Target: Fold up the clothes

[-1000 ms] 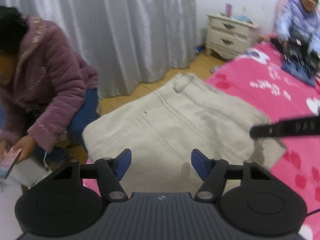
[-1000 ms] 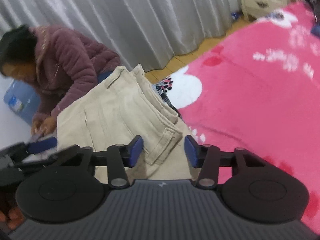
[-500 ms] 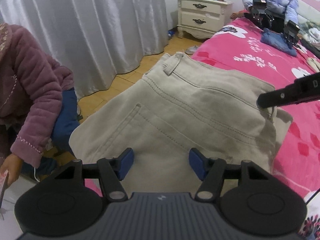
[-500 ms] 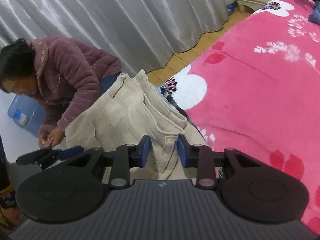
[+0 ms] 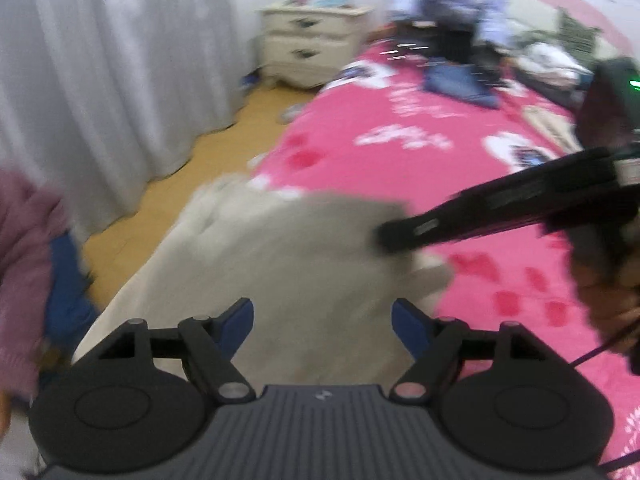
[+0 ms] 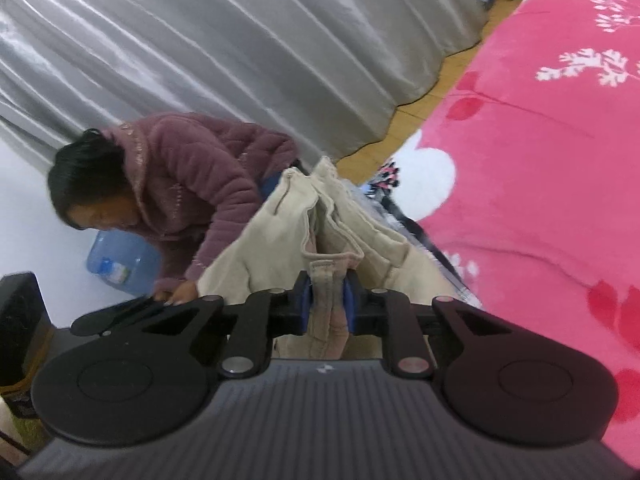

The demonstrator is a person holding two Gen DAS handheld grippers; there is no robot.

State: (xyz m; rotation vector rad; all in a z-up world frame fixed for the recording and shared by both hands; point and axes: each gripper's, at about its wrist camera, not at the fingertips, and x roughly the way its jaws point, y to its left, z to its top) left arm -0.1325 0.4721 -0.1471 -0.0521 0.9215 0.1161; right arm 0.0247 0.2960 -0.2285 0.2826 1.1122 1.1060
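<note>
Clamping a bunched fold of the beige trousers at the waistband, the right gripper has its blue pads pressed against the cloth from both sides. The left gripper stands released, jaws wide apart above the garment, nothing between them. The trousers are pale beige corduroy-like cloth with stitched seams and a belt loop; they lie at the edge of the pink floral bedspread, partly overhanging toward the wooden floor. The left view is motion-blurred, so fabric detail there is lost. Beyond the trousers, a woman in a mauve jacket bends over beside a blue water jug. Farther back hang grey curtains; a cream nightstand stands by the wall.
</note>
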